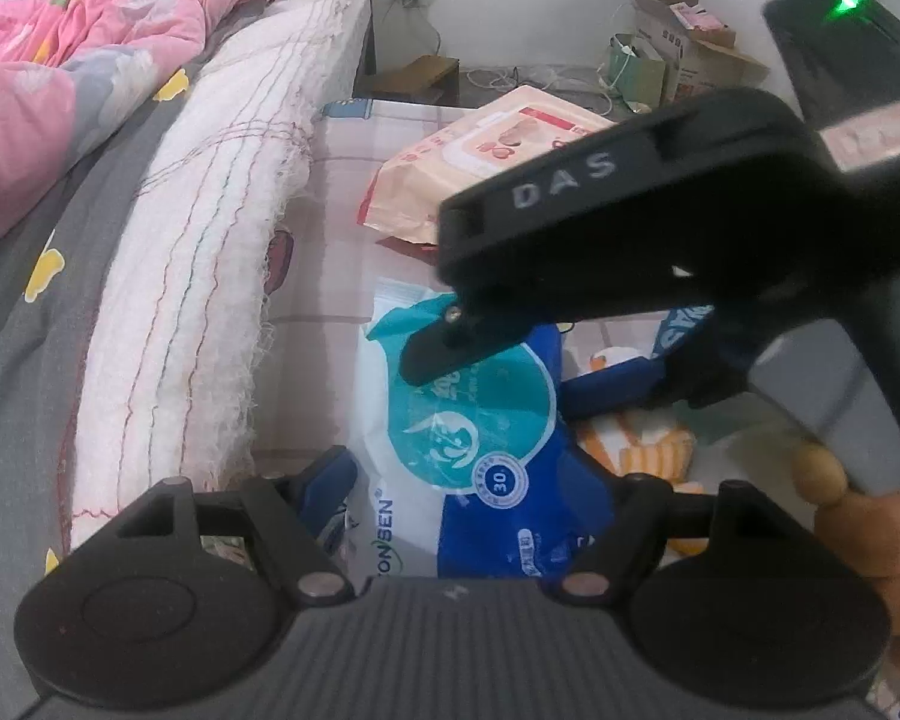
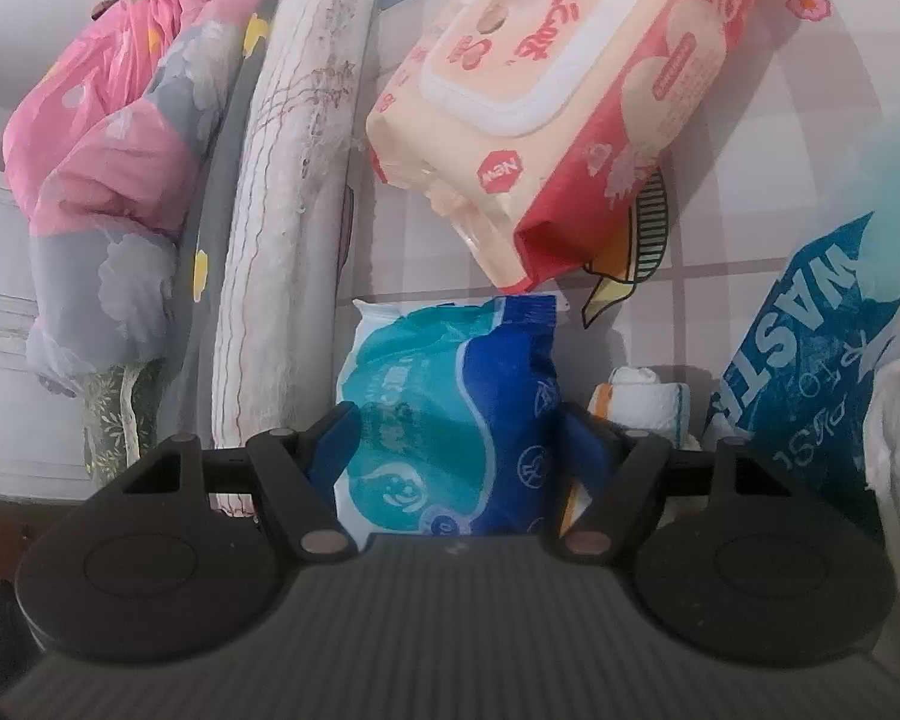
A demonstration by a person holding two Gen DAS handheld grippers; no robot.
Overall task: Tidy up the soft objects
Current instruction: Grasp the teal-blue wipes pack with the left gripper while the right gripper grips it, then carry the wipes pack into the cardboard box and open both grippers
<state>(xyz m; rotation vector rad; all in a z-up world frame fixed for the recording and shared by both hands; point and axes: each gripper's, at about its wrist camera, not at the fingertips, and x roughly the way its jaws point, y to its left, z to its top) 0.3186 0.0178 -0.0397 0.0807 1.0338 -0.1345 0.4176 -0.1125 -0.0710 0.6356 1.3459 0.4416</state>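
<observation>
A blue-and-white wipes pack [image 1: 486,450] [image 2: 450,396] lies on the checked play mat [image 2: 426,252] beside the bed. My right gripper [image 2: 462,450] straddles its near end, and both pads press on the pack's sides. In the left wrist view the right gripper [image 1: 546,366] reaches in from the upper right with one fingertip over the pack's teal label. My left gripper [image 1: 465,498] stands open around the other end of the same pack, its pads close beside the wrapper. A pink-and-cream wipes pack [image 1: 480,162] [image 2: 570,78] lies further off on the mat.
The bed edge with a white frayed blanket [image 1: 210,240] and a pink quilt [image 1: 90,30] runs along the left. A blue printed bag [image 2: 810,372] and a rolled white cloth [image 2: 642,396] sit to the right. Cardboard boxes [image 1: 684,42] stand by the far wall. A hand [image 1: 870,528] holds the right gripper.
</observation>
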